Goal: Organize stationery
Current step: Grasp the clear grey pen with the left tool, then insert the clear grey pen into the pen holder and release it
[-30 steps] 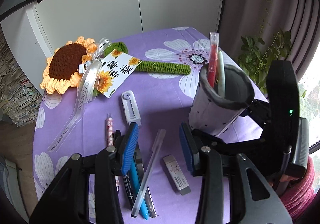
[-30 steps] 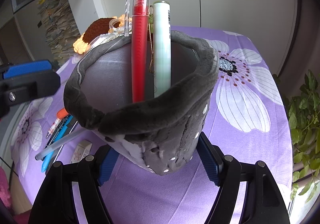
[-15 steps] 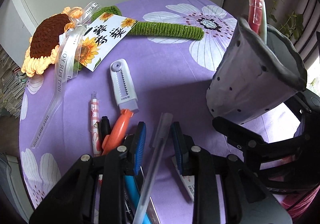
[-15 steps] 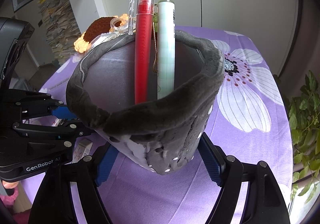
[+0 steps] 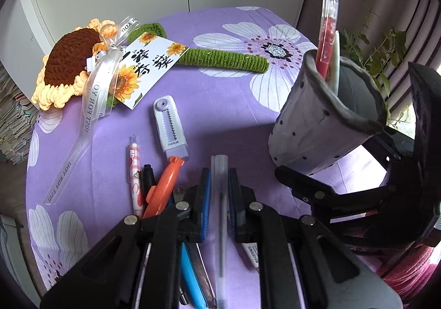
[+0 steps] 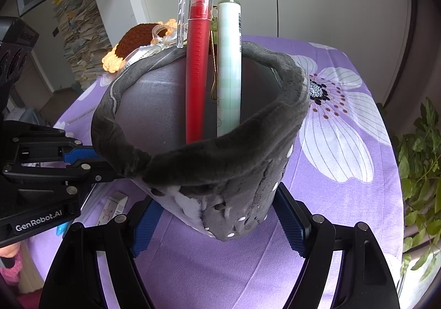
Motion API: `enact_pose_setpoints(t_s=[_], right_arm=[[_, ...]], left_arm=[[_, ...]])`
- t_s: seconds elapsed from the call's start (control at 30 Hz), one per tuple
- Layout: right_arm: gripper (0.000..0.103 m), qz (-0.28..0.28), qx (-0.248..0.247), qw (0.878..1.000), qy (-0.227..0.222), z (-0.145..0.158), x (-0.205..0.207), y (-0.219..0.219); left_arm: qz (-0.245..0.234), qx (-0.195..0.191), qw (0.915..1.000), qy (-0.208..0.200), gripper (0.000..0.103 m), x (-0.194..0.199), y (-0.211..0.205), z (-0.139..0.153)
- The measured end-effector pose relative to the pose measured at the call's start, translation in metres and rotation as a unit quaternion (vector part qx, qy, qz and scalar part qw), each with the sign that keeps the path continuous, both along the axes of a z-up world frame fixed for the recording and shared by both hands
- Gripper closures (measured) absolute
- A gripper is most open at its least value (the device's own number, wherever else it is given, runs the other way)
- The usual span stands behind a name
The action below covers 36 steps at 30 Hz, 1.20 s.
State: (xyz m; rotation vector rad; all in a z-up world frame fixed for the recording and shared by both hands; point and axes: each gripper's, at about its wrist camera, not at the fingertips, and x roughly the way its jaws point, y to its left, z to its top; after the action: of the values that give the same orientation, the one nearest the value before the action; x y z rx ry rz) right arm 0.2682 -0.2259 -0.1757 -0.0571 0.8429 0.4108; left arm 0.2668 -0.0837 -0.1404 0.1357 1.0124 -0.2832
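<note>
1. Stationery lies scattered on the purple flowered worktop (image 5: 226, 105), most of it near the front edge under the left tongs (image 5: 219, 190).
2. Left tongs have just been closing, and their blue pads now pinch a clear-barrelled pen (image 5: 221, 215) that runs lengthwise between them, its capped end sticking out ahead of the pads.
3. Beside that pen on the left sit an orange cutter (image 5: 162, 187), a black pen (image 5: 147, 179) and a pink-patterned pen (image 5: 135, 168); a blue pen (image 5: 190, 276) lies partly hidden under the tongs' frame.
4. A white correction-tape dispenser (image 5: 171, 127) rests just beyond the orange cutter, touching its tip.
5. Right tongs (image 6: 217, 218) grip the lower wall of a grey fabric pen holder (image 6: 220, 165), one blue pad pressed on each side; the holder tilts.
6. Inside the holder stand a red pen (image 6: 197, 75) with a clear cap and a pale green pen (image 6: 228, 77), side by side against the far wall.
7. A crocheted sunflower (image 5: 71, 64) with a green stem, ribbon and printed card lies at the far left of the worktop, well apart from the pens.
8. A leafy plant (image 6: 419, 143) stands past the worktop's right edge.
</note>
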Motion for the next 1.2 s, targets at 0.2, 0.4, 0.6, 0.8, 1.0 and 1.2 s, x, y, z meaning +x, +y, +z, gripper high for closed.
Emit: enact_pose_setpoints(t_s=[0.2, 0.4, 0.6, 0.8, 1.0, 1.2], right_arm=[[0.024, 0.000, 0.000, 1.000, 0.000, 0.000, 0.000, 0.000], [0.024, 0.000, 0.000, 1.000, 0.000, 0.000, 0.000, 0.000], [0.024, 0.000, 0.000, 1.000, 0.000, 0.000, 0.000, 0.000], [0.024, 0.000, 0.000, 1.000, 0.000, 0.000, 0.000, 0.000], [0.024, 0.001, 0.000, 1.000, 0.000, 0.000, 0.001, 0.000], [0.024, 0.001, 0.000, 1.000, 0.000, 0.000, 0.001, 0.000]], left_arm=[[0.008, -0.029, 0.9977, -0.061, 0.093, -0.022, 0.011, 0.048], [0.004, -0.064, 0.9893, -0.131, 0.093, -0.037, 0.008, 0.102], [-0.004, -0.096, 0.9748, -0.201, 0.093, -0.043, -0.002, 0.153], [-0.029, -0.111, 0.9656, -0.233, 0.093, -0.048, -0.022, 0.181], [-0.044, -0.088, 0.9702, -0.221, 0.093, -0.043, -0.042, 0.165], [-0.042, -0.070, 0.9825, -0.167, 0.093, -0.023, -0.047, 0.132]])
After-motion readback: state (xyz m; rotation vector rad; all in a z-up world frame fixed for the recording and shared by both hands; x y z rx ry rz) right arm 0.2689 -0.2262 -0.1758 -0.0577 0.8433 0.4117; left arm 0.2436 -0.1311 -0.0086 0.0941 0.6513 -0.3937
